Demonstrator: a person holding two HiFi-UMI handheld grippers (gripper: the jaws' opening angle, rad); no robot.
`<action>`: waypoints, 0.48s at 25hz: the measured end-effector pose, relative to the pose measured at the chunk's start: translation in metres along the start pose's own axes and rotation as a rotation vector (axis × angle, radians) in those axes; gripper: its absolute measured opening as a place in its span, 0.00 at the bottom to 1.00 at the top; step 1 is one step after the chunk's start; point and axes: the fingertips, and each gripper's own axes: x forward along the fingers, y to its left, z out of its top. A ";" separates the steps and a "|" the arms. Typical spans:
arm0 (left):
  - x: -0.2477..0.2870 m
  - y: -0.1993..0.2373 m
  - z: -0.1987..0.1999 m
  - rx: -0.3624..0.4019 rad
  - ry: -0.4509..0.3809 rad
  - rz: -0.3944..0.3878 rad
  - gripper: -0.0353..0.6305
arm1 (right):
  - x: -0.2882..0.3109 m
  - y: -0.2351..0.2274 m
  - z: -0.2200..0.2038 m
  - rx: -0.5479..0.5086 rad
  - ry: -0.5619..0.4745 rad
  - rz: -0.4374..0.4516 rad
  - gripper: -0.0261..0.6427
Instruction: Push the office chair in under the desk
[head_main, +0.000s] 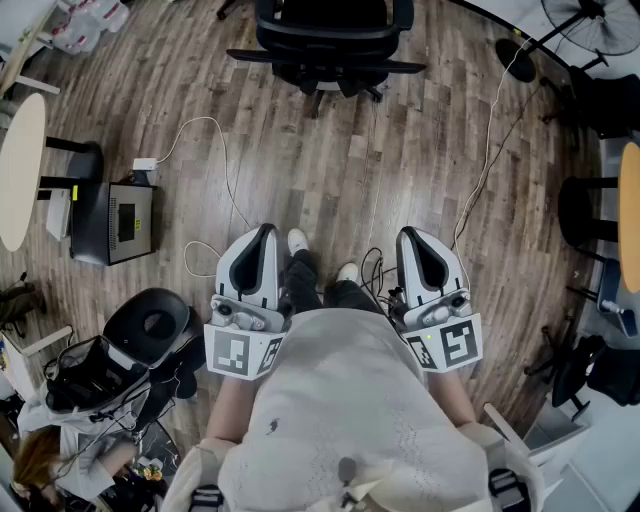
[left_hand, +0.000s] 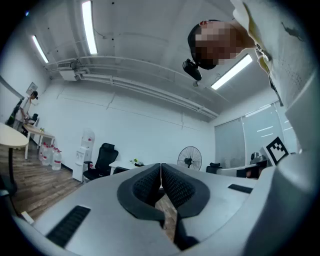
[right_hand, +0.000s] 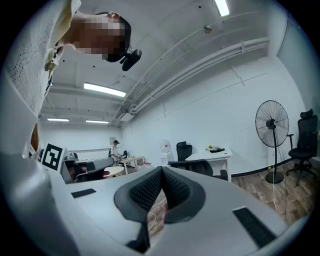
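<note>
A black office chair (head_main: 325, 40) stands on the wood floor straight ahead of me, a few steps off. In the right gripper view the same chair (right_hand: 197, 167) sits in front of a white desk (right_hand: 217, 156) by the far wall. My left gripper (head_main: 265, 232) and right gripper (head_main: 412, 235) are held level at waist height, side by side, pointing at the chair and well short of it. The left gripper (left_hand: 161, 172) has its pads pressed together with nothing between them. The right gripper (right_hand: 162, 175) is likewise shut and empty.
White cables (head_main: 215, 160) trail over the floor between me and the chair. A black box (head_main: 120, 220) and a round table (head_main: 20, 170) are at the left. A standing fan (right_hand: 272, 125) is at the right. A second black chair (left_hand: 102, 160) stands by a water dispenser (left_hand: 84, 150).
</note>
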 end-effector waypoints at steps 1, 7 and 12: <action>-0.010 -0.017 0.000 0.021 0.000 0.004 0.09 | -0.015 0.000 0.002 -0.010 -0.001 0.003 0.05; -0.063 -0.090 0.012 0.105 -0.004 0.023 0.09 | -0.096 0.012 0.020 -0.033 -0.037 0.018 0.05; -0.089 -0.116 0.011 0.140 0.007 0.047 0.09 | -0.135 0.025 0.029 -0.084 -0.055 0.013 0.05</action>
